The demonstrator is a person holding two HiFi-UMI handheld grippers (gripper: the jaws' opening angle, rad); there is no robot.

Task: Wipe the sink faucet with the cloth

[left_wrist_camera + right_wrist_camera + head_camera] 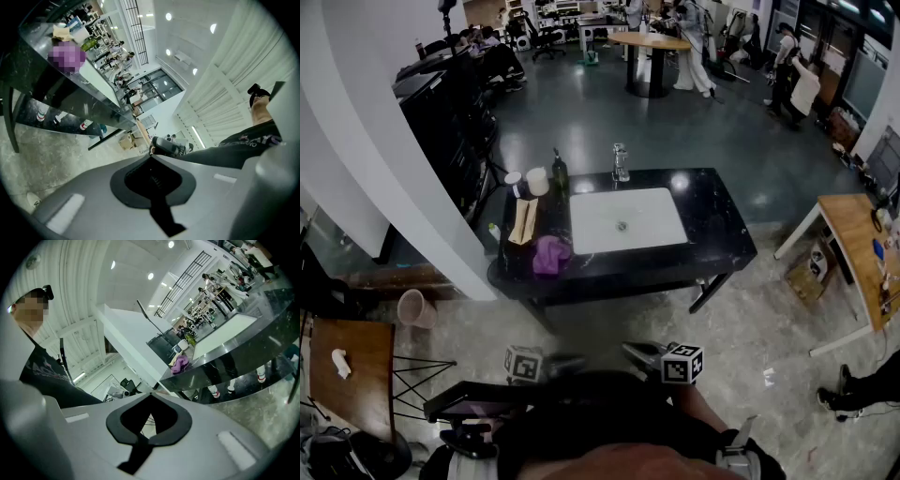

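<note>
Cloth (pixel 549 255) bunched on counter (pixel 722 225) left of sink (pixel 656 220), centre frame; faucet (pixel 622 164) behind it. Left gripper (pixel 574 362), right gripper (pixel 635 352) bottom centre, jaws closed, empty, well short of counter, likely carried in before the reach.

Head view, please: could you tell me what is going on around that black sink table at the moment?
A person stands back from the black table, holding the left gripper and right gripper near the body, both shut and empty. The purple cloth lies on the tabletop left of the white sink, untouched. The faucet stands at the sink's far edge; wiping has not begun.
</note>
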